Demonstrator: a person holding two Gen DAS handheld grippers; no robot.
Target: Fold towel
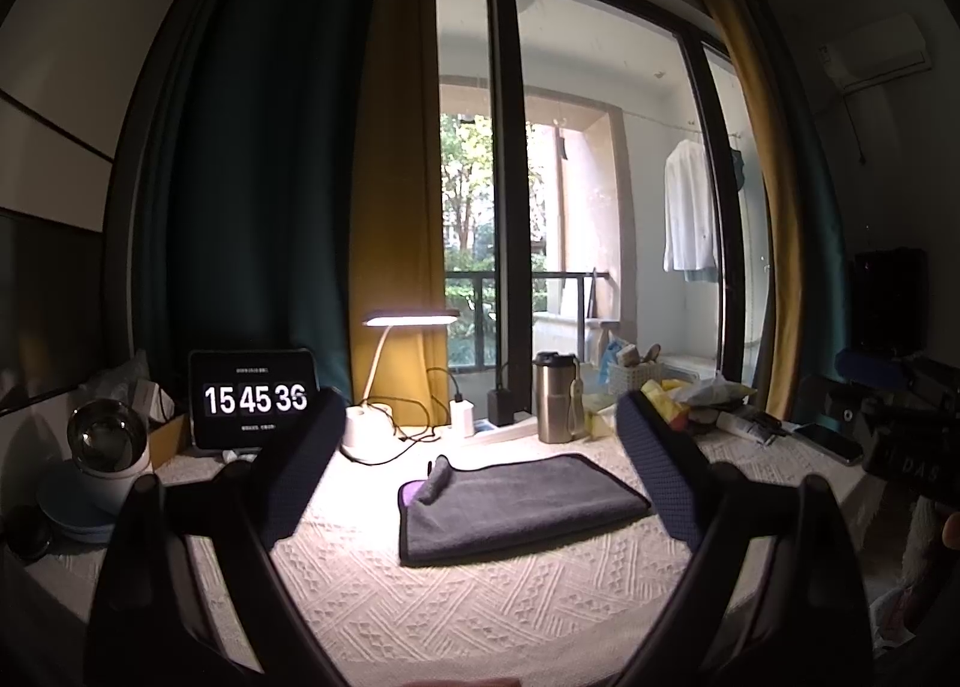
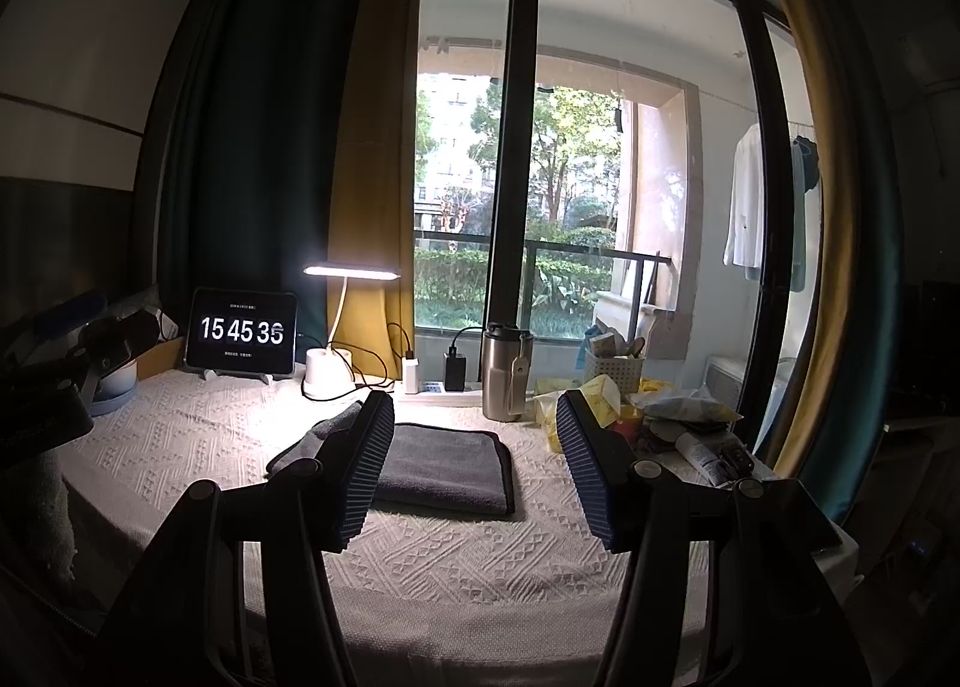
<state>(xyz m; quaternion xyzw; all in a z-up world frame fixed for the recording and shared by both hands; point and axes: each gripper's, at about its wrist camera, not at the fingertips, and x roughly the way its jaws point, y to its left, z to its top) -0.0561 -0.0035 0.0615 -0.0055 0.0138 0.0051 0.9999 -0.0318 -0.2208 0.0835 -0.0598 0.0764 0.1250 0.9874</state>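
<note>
Cream woven cloth covers your tabletop (image 1: 480,585), a window behind. Your towel (image 1: 522,504) lies folded flat, long axis left to right, one corner flipped up. It sits just ahead of your left hand-held gripper (image 1: 480,441) and right hand-held gripper (image 2: 474,417), both spread open and empty.

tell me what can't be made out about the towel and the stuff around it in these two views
- Grey towel: its left part is hidden behind the right gripper's finger in the right wrist view.
- Small text on the clock tablet: too small to read in either view.
- Clutter pile right of the steel tumbler: partly blocked by the left gripper's finger; items unclear.
</note>
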